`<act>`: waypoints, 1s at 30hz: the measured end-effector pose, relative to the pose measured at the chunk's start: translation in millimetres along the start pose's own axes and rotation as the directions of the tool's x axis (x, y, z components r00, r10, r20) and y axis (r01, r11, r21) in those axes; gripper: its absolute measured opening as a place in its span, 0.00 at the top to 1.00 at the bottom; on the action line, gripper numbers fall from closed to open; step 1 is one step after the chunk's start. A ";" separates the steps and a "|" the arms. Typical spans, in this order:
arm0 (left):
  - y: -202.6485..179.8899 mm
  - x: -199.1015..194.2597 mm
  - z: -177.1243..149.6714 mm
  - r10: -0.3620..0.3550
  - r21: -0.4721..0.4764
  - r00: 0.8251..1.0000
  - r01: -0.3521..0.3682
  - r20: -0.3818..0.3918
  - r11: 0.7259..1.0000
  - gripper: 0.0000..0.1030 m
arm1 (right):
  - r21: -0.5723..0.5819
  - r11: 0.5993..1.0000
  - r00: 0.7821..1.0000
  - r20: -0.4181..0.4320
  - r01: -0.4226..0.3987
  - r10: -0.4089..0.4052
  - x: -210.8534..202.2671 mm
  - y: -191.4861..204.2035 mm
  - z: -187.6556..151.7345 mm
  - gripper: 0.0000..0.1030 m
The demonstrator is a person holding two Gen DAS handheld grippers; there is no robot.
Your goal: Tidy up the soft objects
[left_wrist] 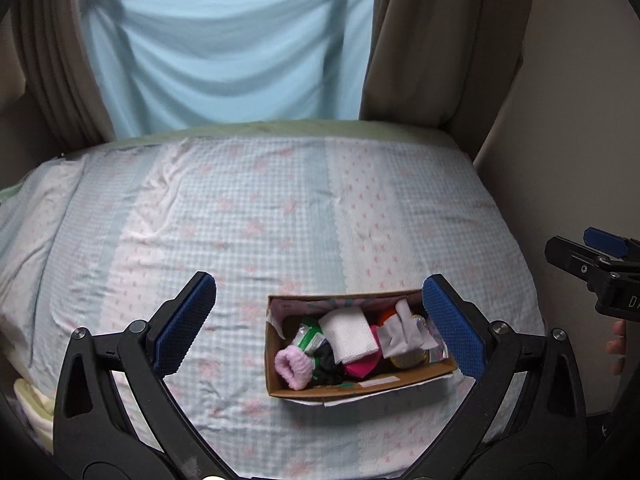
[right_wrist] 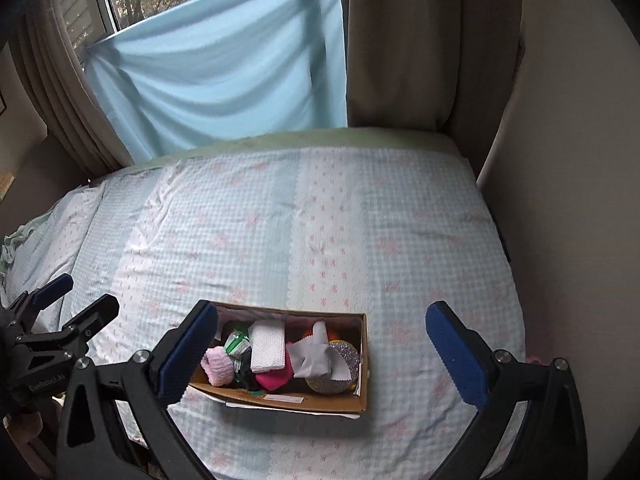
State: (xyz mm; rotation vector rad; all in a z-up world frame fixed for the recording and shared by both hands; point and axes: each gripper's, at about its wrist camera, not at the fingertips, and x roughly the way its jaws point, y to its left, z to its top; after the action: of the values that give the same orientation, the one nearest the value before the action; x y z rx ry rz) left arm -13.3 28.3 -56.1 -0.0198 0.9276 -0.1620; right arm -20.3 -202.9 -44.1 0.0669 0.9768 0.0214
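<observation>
Soft objects sit jumbled in one open cardboard box [right_wrist: 280, 398], which rests on the bed [right_wrist: 320, 220] near its front edge, roughly centred btw the two views. Countable inside: 1 pink fuzzy roll [right_wrist: 218, 366] at the left end, 1 white textured cloth [right_wrist: 267, 346] in the middle, 1 crumpled white/grey fabric piece [right_wrist: 314, 354], 1 magenta item [right_wrist: 274, 380] under them, 1 green-and-white packet [right_wrist: 236, 340], something black low down, a bit of orange at the back, and 1 round glittery silver pad [right_wrist: 334, 368] at the right end; anything deeper is hidden. Left gripper [left_wrist: 320, 320] hangs above the bed w/ its blue-padded jaws spread wide, box seen btw them, nothing held. Right gripper [right_wrist: 322, 354] likewise spread wide and empty, box just inside its left finger. Each claw also shows at the edge of the other's view. Judging by this, sorting hasn't begun: all items are in the box, none laid out on the sheet. Next move likely calls for lowering one claw over a top item, e.g. the white cloth or pink roll, pinching only that piece w/o dragging neighbours. Beyond the bed: pale blue cloth [right_wrist: 224, 72] over a window, beige curtains [right_wrist: 392, 40] at both sides.
</observation>
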 end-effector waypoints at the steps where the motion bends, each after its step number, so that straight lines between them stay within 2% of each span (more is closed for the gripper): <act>1: 1.7 -7.8 2.5 0.000 -0.005 1.000 0.000 0.020 1.000 0.00 | 0.001 1.000 1.000 0.019 0.005 -0.005 -8.7 0.2 1.5 0.00; 6: 5.9 -40.7 7.6 0.012 -0.020 0.995 -0.010 0.104 1.000 0.00 | -0.003 1.000 0.997 0.073 0.025 -0.025 -33.4 5.8 -0.3 0.00; 12: 4.0 -59.4 2.5 0.022 -0.025 0.988 -0.018 0.154 1.000 0.00 | -0.010 0.998 0.994 0.098 0.056 -0.055 -42.2 7.6 -9.5 0.00; 30: -3.3 -61.7 -1.7 0.043 -0.005 0.985 -0.042 0.167 0.999 0.00 | 0.015 0.997 0.991 0.112 0.073 -0.074 -45.4 4.0 -10.7 0.00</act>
State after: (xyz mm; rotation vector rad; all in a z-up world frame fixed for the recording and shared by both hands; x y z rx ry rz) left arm -51.5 34.2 -7.8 -0.0144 0.7597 -0.1183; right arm -54.5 -200.5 -12.2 0.0419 0.8657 -0.0549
